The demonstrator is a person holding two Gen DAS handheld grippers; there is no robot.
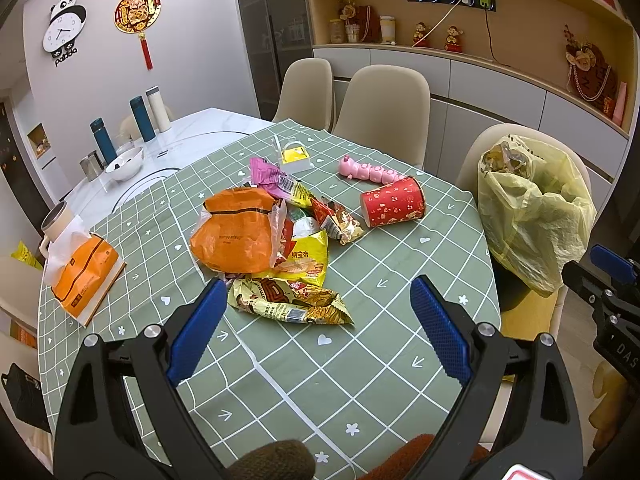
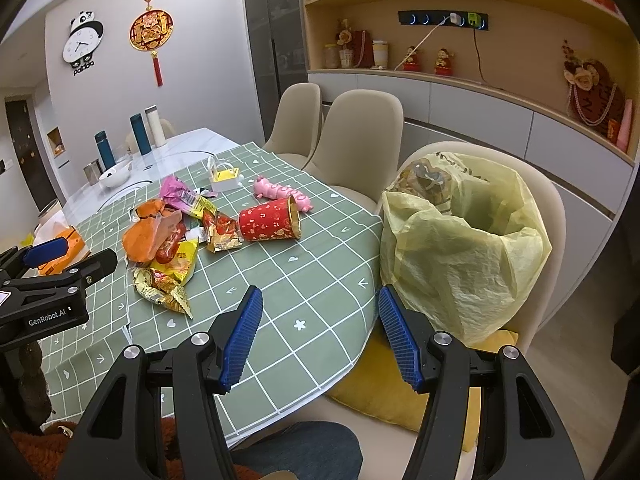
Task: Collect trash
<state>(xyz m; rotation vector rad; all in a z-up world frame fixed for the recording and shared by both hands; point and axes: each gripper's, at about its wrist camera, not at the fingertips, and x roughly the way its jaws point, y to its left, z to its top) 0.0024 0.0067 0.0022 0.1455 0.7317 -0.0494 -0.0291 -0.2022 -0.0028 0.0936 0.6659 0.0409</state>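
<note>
A pile of snack wrappers lies on the green checked tablecloth: an orange bag, a yellow packet, a pink wrapper and a gold wrapper nearest me. A red paper cup lies on its side beside them. A yellow plastic trash bag sits open on a chair at the right; it also shows in the right wrist view. My left gripper is open and empty, just short of the gold wrapper. My right gripper is open and empty over the table edge, left of the bag.
A pink toy, a small white box and an orange tissue pack lie on the cloth. Bottles, a bowl and a mug stand at the far left. Beige chairs line the far side.
</note>
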